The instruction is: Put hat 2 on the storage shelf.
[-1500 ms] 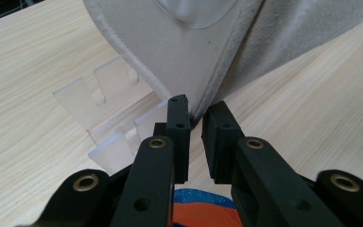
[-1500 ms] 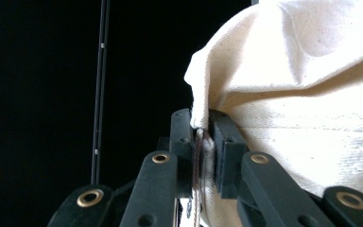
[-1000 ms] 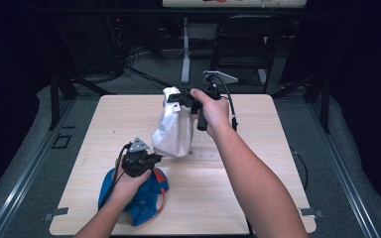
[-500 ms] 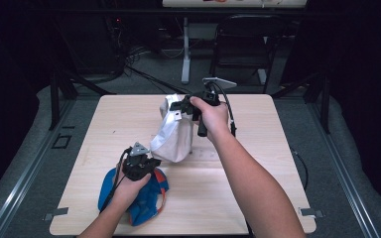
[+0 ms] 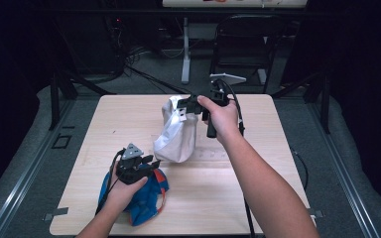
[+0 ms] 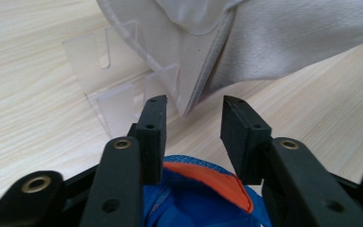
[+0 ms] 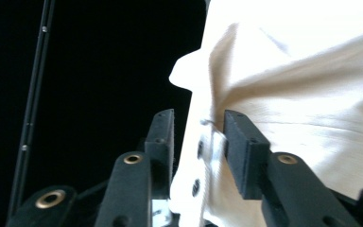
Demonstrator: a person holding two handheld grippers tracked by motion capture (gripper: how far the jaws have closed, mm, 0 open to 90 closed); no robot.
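The white garment (image 5: 176, 134) hangs in a loose heap at the middle of the wooden counter (image 5: 258, 193), its upper edge lifted beside the right gripper (image 5: 187, 105), its lower folds resting on the wood; the right gripper's jaws have just been opening, and in the right gripper view they stand apart with a buttoned edge of the white cloth (image 7: 283, 109) between them, the pads not pressing on it; the left gripper (image 5: 149, 163) hovers over a blue and orange cloth (image 5: 146, 198) near the counter's front edge; its jaws have also just been opening and stand apart, with nothing between them; a clear plastic hanger (image 6: 118, 85) lies under the garment's hem.
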